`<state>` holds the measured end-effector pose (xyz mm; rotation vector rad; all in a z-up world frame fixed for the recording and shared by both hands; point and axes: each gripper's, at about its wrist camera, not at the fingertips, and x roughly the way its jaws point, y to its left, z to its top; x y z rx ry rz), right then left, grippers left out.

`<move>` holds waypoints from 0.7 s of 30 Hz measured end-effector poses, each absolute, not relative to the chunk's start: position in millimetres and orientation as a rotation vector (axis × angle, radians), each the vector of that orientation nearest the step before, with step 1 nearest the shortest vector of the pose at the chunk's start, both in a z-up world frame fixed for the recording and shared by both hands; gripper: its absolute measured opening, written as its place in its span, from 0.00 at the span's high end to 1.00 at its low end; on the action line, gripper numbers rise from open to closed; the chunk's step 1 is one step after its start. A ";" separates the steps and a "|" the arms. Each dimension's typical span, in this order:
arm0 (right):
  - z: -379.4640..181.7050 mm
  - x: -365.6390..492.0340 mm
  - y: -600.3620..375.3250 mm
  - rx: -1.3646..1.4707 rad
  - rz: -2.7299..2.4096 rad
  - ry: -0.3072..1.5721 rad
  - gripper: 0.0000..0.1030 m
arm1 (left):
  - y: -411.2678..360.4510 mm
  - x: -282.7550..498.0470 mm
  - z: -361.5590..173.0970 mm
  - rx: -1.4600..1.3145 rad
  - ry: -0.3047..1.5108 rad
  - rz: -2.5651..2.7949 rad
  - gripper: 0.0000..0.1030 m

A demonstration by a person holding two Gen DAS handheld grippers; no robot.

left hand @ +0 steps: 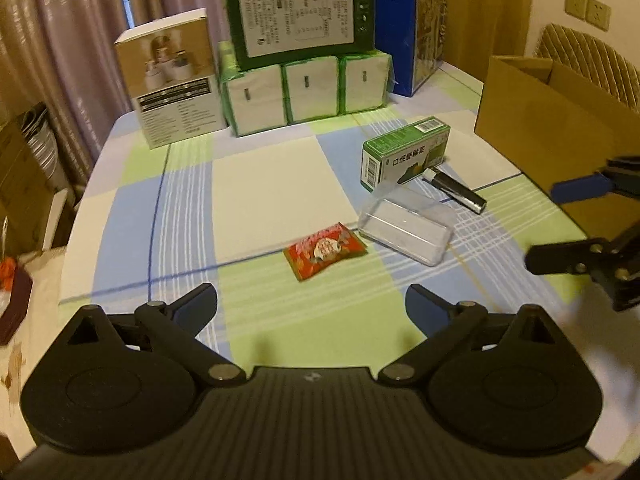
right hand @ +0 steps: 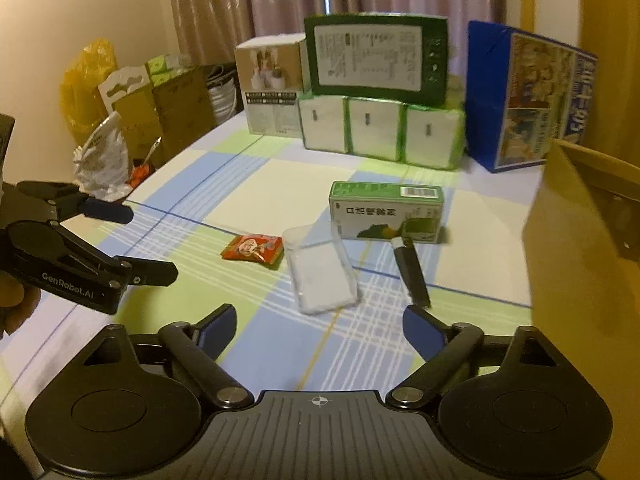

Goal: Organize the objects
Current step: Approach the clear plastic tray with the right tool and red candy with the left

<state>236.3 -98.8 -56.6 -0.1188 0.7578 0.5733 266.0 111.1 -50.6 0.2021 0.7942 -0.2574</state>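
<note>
Right wrist: left tongs (right hand: 154,242) body reads "GenRobot.AI", fingers apart.

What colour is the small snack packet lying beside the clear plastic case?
The snack packet is red with a pale printed centre, clearest in the left wrist view.

Dim warm light, soft blur (fisheye-bent edges)

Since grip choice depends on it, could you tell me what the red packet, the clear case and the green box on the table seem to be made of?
Red packet: likely glossy plastic film, crinkled with shiny highlights. Clear case: apparently rigid transparent plastic; the tablecloth shows through and its edges catch light. Green box: looks like printed cardboard, with sharp folded edges, a barcode and a slight sheen.
</note>
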 end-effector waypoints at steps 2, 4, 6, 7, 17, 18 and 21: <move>-63.4 248.5 -92.7 -0.125 0.585 0.766 0.20 | 113.2 276.0 -56.7 0.227 0.783 -0.291 0.05; -70.0 260.2 -85.9 -0.145 0.595 0.767 0.21 | 115.8 285.5 -62.5 0.249 0.783 -0.313 0.07; -76.6 270.4 -80.3 -0.163 0.597 0.770 0.22 | 117.8 295.5 -68.2 0.256 0.789 -0.334 0.08; -80.9 276.2 -77.6 -0.173 0.594 0.774 0.22 | 118.0 299.9 -71.4 0.266 0.792 -0.341 0.09; -116.3 311.9 -59.7 -0.259 0.615 0.809 0.40 | 109.3 331.6 -96.1 0.377 0.791 -0.433 0.16; -118.8 313.8 -58.0 -0.265 0.619 0.809 0.42 | 109.3 334.4 -97.6 0.376 0.791 -0.440 0.17; -123.3 317.6 -53.7 -0.269 0.631 0.805 0.46 | 106.7 340.6 -101.2 0.387 0.784 -0.465 0.25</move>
